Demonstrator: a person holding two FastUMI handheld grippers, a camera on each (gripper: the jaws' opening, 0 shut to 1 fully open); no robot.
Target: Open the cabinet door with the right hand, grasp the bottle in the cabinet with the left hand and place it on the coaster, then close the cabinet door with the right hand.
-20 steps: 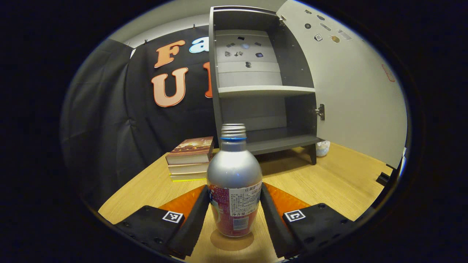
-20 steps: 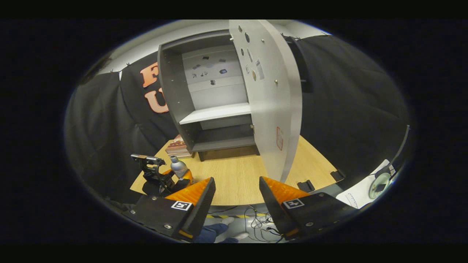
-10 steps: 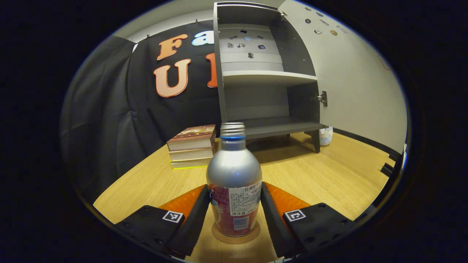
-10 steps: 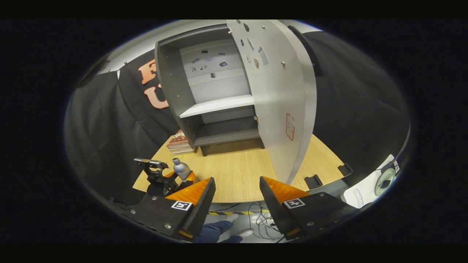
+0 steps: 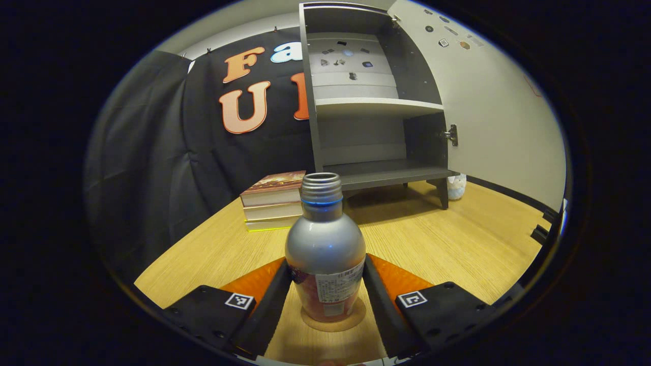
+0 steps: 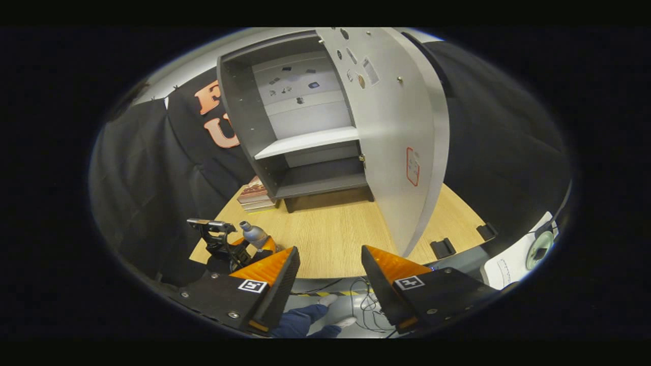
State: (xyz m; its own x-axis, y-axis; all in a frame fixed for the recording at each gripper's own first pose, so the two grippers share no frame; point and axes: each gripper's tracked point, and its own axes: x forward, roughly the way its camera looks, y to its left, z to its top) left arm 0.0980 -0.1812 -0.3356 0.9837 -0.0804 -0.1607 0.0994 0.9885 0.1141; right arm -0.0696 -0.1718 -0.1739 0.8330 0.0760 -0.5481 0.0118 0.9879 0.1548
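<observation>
Left gripper view: the left gripper is clamped on the bottle, a finger pressing each side. Compared with a second ago, the bottle's base now sits down on the round coaster between the fingers, and it leans slightly toward the camera. The open cabinet stands beyond.

Right gripper view: the right gripper hangs with its fingers apart, holding nothing; the cabinet door, ahead, has drawn nearer.
</observation>
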